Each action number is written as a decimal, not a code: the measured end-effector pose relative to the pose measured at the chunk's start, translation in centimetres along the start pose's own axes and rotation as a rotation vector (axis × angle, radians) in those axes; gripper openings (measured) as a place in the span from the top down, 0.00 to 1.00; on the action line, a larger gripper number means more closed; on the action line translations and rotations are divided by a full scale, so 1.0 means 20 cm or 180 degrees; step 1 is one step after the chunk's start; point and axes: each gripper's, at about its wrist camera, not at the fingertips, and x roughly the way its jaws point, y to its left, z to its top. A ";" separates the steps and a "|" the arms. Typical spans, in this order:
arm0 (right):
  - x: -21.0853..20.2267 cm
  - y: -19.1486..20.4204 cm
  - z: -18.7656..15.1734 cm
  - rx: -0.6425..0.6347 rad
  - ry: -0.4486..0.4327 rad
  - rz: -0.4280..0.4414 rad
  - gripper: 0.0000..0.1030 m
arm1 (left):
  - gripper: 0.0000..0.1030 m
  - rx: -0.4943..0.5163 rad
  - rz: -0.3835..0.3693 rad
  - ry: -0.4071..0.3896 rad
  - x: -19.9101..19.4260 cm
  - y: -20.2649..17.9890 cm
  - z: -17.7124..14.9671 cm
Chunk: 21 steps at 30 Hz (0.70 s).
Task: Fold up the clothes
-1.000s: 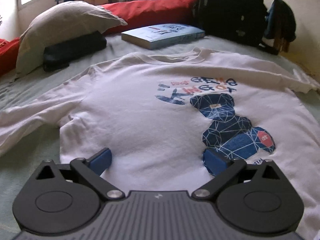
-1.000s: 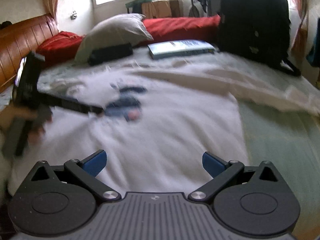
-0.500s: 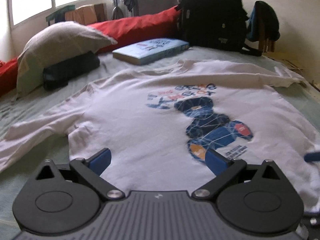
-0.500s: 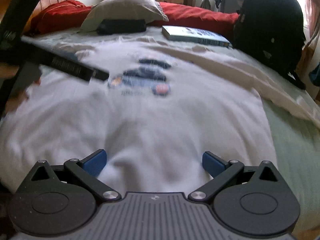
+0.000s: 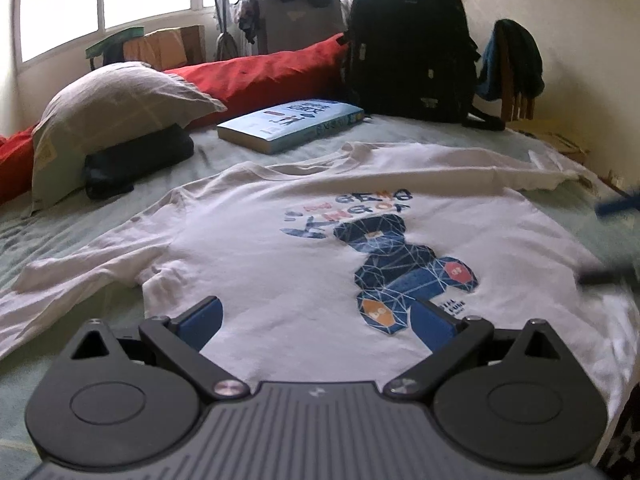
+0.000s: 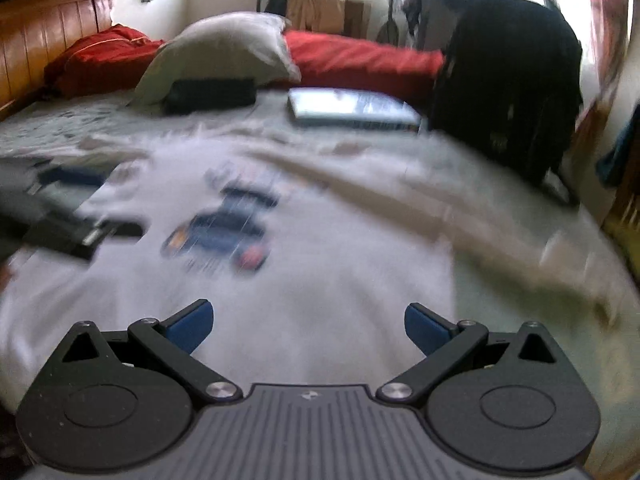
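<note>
Item: white long-sleeved cotton shirt with a blue geometric bear print (image 5: pixel 256 248), lying flat and face-up on the pale green bedsheet (image 5: pixel 80 216), collar far, hem near, both sleeves spread out to the sides. No fold shows.

My left gripper (image 5: pixel 316 316): blue pads spread wide, holding nothing, over the near hem left of the print. My right gripper (image 6: pixel 308 320): likewise released and empty, over the hem's right part; its view is blurred.

Step, as I judge: lining up to pinch cloth. A fold needs both pads closed on an edge or sleeve.

Beyond: light blue paperback book (image 5: pixel 290 124), grey pillow (image 5: pixel 116 100), black backpack (image 5: pixel 408 48).
</note>
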 end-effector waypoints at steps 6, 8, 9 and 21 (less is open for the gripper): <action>0.27 -0.34 0.38 -0.0047 -0.0017 -0.0213 0.14 | 0.03 -0.0079 -0.0099 0.0069 0.07 0.02 -0.01; 0.37 -0.44 0.46 -0.0079 0.0003 -0.0304 0.24 | 0.03 -0.0064 -0.0094 0.0098 0.09 0.01 -0.01; 0.43 -0.50 0.50 -0.0062 0.0016 -0.0360 0.31 | 0.03 -0.0057 -0.0092 0.0113 0.11 0.00 -0.01; 1.01 -0.98 0.53 0.0245 0.0434 0.0033 0.52 | 0.03 -0.0102 -0.0227 0.0164 0.19 -0.01 -0.01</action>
